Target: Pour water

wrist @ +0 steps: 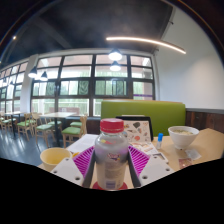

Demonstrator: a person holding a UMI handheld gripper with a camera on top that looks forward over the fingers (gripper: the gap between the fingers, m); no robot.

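Note:
A clear plastic water bottle (111,155) with a red cap stands upright between my fingers, and both purple pads (84,160) press against its sides. My gripper (111,170) is shut on the bottle. A white bowl (183,135) sits on the table beyond my right finger. A yellow cup (52,156) rests just beyond my left finger. The bottle's base is hidden low between the fingers.
The light wooden table (205,150) carries papers and a tissue pack (135,130) behind the bottle. A green bench back (150,112) stands beyond the table. Further chairs and tables (45,125) fill the room to the left, under large windows.

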